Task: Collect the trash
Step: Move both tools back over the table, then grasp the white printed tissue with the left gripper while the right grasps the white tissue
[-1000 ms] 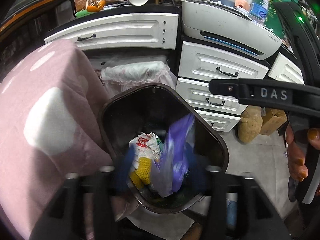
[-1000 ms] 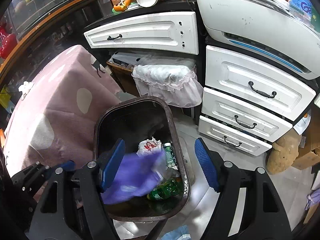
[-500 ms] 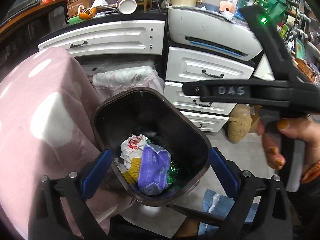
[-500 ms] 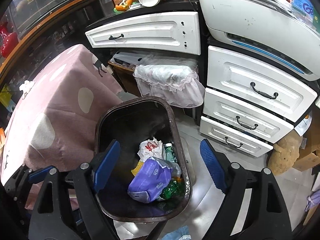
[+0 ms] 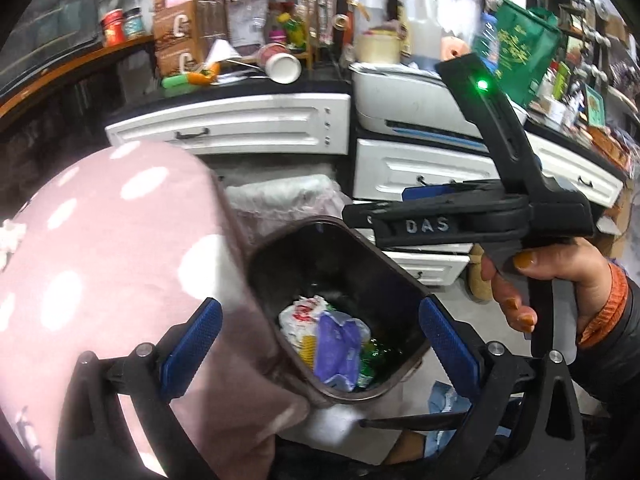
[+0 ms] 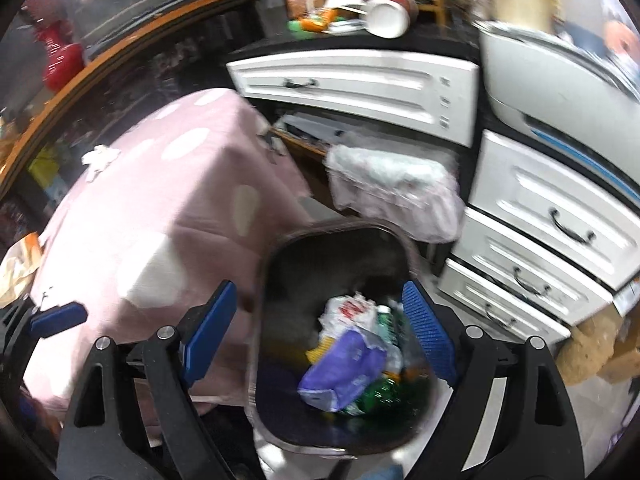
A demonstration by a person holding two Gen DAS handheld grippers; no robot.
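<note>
A dark brown trash bin [image 5: 400, 280] [image 6: 280, 280] stands on the floor below both grippers. Inside lie a purple bag [image 5: 336, 348] [image 6: 344, 368], a white wrapper with red print [image 5: 300, 316] [image 6: 348, 312] and a green bottle [image 5: 372, 360] [image 6: 380, 392]. My left gripper [image 5: 320, 346] hangs open above the bin, nothing between its blue pads. My right gripper [image 6: 318, 334] is over the bin too; its jaws are opening and hold nothing. A hand [image 5: 560, 280] grips the right tool's handle, which fills the right side of the left wrist view.
A pink cloth with white dots [image 5: 100, 260] [image 6: 160, 200] covers a table touching the bin's left side; crumpled white paper [image 6: 100, 158] lies on it. White drawers [image 5: 248, 128] [image 6: 552, 220], a plastic-lined basket [image 5: 280, 196] and a printer [image 5: 400, 96] stand behind the bin.
The purple bag, blurred between the fingers a second ago, now lies in the bin. Both grippers have spread wider and risen away from the bin.
</note>
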